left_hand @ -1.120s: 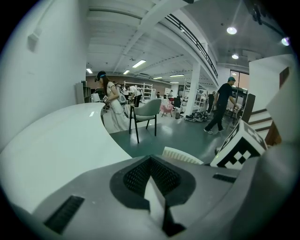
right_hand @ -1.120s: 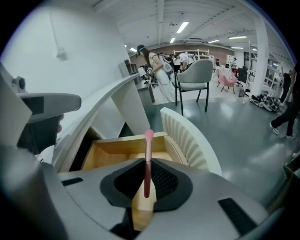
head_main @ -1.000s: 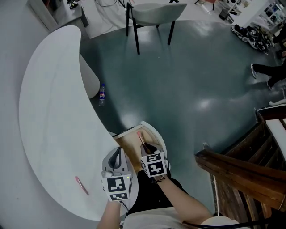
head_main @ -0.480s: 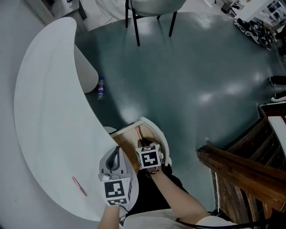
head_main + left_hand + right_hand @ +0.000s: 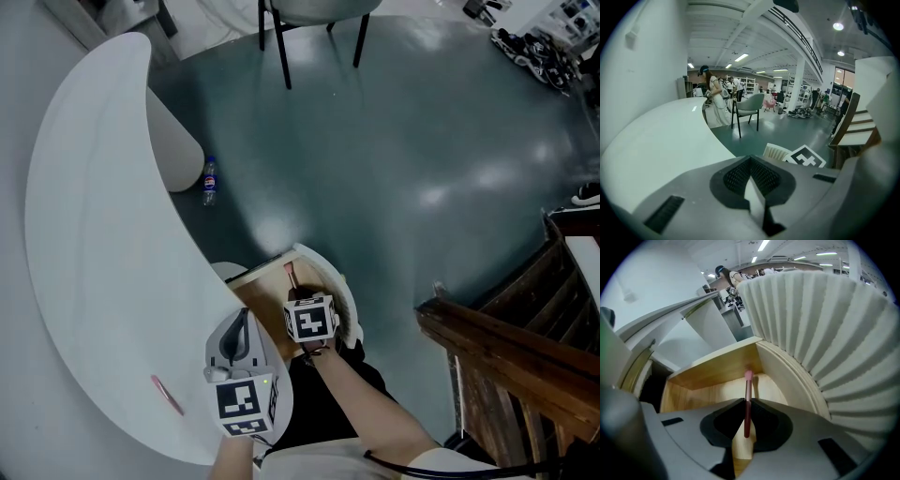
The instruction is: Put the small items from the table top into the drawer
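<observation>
Lowered deeper into the drawer (image 5: 708, 362), the right tongs (image 5: 746, 401) are clenched on a pink stick (image 5: 748, 389) for depositing below them, while the left tongs (image 5: 751, 163) are held closed, empty.

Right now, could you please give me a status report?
Right tongs shut on thin pink stick, pointing into open wooden drawer. Left tongs shut, empty. Second pink stick on white table. Nothing blocking.

Grey left gripper (image 5: 751, 161), grey right gripper (image 5: 746, 403), b&w marker cubes (image 5: 310, 320), blk trousers (image 5: 323, 403), pale top (image 5: 309, 464)

Head view steeply down; left gripper view low across table (image 5: 670, 136), right gripper view close into drawer (image 5: 717, 366).
</observation>
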`<move>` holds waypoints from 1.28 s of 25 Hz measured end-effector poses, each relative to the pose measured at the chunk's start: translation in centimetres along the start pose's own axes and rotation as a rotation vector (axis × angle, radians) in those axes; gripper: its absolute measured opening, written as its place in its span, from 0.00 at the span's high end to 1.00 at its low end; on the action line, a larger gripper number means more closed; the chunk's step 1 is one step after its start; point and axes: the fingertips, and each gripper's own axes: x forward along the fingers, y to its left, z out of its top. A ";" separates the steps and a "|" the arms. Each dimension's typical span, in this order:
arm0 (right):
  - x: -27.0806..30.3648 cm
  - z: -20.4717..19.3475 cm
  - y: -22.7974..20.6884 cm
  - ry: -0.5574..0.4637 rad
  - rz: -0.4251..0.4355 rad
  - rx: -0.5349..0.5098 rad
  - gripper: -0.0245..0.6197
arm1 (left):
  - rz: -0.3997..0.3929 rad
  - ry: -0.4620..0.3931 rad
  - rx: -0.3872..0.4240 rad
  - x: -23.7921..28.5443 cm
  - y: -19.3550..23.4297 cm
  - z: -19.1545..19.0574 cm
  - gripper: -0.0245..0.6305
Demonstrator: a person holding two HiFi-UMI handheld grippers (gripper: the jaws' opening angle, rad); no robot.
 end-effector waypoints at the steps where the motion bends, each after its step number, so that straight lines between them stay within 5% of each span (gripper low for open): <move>1: 0.2 -0.1 -0.1 0.004 -0.002 0.001 0.87 | 0.001 0.002 0.000 0.0 0.0 0.0 0.93; 32: 4.0 -1.6 -2.0 0.112 -0.077 0.000 0.87 | -0.007 0.025 0.009 0.5 0.0 -0.1 0.93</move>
